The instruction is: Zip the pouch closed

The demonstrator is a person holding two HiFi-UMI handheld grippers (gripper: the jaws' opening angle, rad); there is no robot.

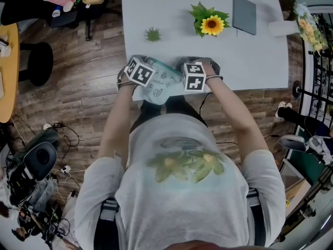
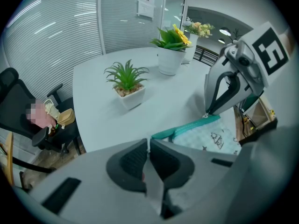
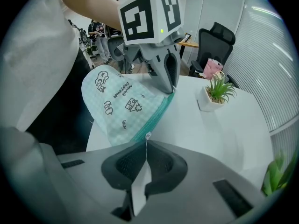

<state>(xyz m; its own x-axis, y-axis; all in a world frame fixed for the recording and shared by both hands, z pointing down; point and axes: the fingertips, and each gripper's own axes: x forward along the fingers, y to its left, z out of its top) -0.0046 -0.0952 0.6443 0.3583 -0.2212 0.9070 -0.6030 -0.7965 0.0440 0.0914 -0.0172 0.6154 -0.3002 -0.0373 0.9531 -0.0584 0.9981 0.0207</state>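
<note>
white table (image 1: 171, 14): small spiky plant (image 1: 152, 34) in a white pot left of centre, sunflower pot (image 1: 212, 24) mid, grey flat notebook (image 1: 244, 14) toward the right edge, flower vase (image 1: 285, 27) at the right edge. black chair (image 1: 39, 61) off the left edge on the wood floor (image 1: 88, 103), cables (image 1: 65, 168) nearby.

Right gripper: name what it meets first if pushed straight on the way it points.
The pouch: its zipper pull is pinched between the shut jaws. Beyond it, probably the white table.
</note>
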